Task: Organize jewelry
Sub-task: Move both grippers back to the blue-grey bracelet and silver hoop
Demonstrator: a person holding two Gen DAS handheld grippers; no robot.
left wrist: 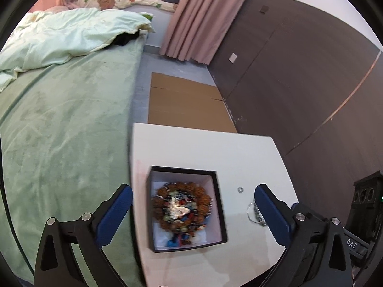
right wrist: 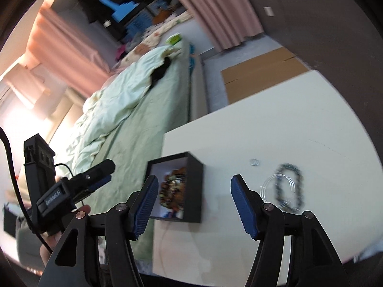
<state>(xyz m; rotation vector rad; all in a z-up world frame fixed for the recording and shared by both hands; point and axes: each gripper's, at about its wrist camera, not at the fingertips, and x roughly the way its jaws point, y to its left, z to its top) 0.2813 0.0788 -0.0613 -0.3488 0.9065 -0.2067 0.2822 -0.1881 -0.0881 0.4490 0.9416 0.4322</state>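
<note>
A black box (left wrist: pixel 221 205) with a white lining stands on the white table (left wrist: pixel 203 148). It holds a brown bead bracelet (left wrist: pixel 182 209) and other coloured pieces. My left gripper (left wrist: pixel 192 211) is open and empty above the box. A small silver ring (left wrist: pixel 240 189) and a dark bead bracelet (left wrist: pixel 257 212) lie right of the box. In the right wrist view my right gripper (right wrist: pixel 194 203) is open and empty, near the box (right wrist: pixel 191 186). The dark bead bracelet (right wrist: pixel 288 186), a clear bangle (right wrist: pixel 268 186) and small rings (right wrist: pixel 254 162) lie to its right.
A bed with a green sheet (left wrist: pixel 64 131) and pale duvet lies left of the table. Flat cardboard (left wrist: pixel 184 102) is on the floor beyond it. A dark wall (left wrist: pixel 299 83) is to the right. The left gripper's body (right wrist: pixel 59 186) shows in the right wrist view.
</note>
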